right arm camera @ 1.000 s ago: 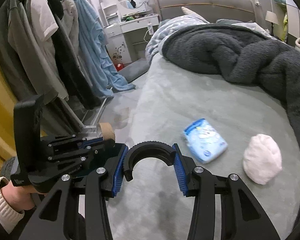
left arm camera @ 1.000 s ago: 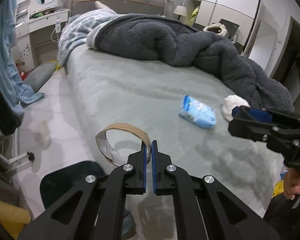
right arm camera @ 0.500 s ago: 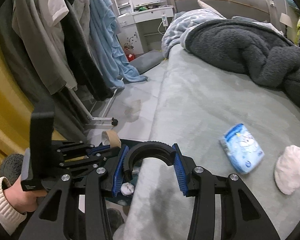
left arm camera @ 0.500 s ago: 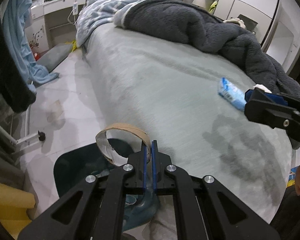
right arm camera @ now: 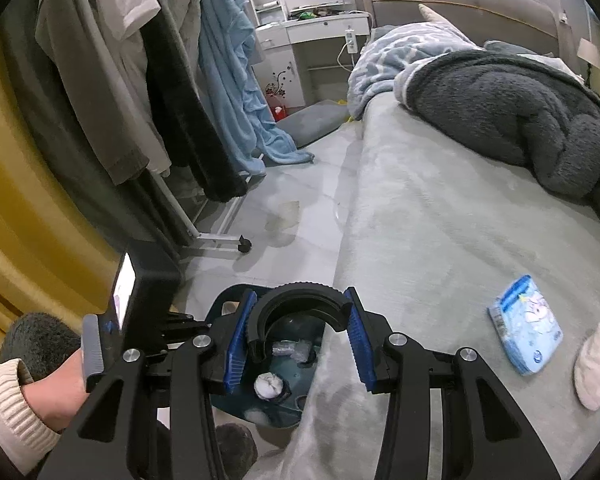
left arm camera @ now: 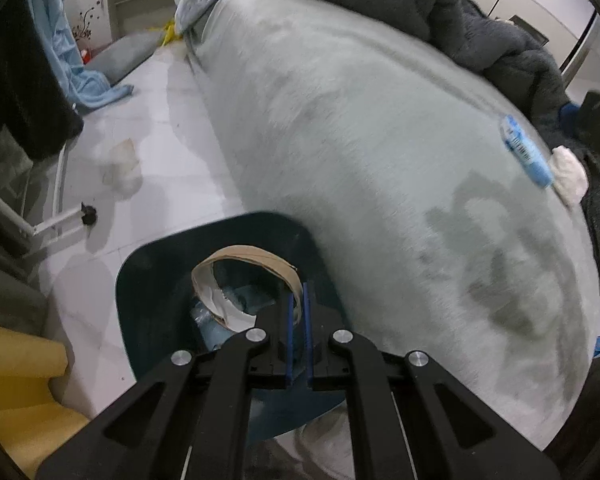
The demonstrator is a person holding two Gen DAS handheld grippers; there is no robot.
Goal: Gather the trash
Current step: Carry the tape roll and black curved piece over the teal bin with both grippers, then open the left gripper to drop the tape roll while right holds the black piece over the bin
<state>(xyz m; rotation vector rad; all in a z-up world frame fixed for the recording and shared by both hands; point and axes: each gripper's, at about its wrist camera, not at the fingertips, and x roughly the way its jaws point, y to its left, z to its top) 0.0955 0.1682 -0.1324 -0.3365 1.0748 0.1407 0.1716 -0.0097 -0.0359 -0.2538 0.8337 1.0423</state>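
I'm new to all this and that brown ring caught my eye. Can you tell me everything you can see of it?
The brown ring looks like an empty cardboard tape core: a thin, flattened hoop, tan outside, with torn white paper clinging inside its lower left edge. The left tool is shut on the ring's right side, its blue pads pinching the wall, so the hoop hangs in the air, held by its wall. It is held just above the open dark teal bin standing on the floor beside the bed, touching nothing else.

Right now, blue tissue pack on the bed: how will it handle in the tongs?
The blue tissue pack looks like a soft film wrapper, so probably squashy and light. The glossy film may be a bit slippery. It lies flat on the bed, so it is unlikely to roll.
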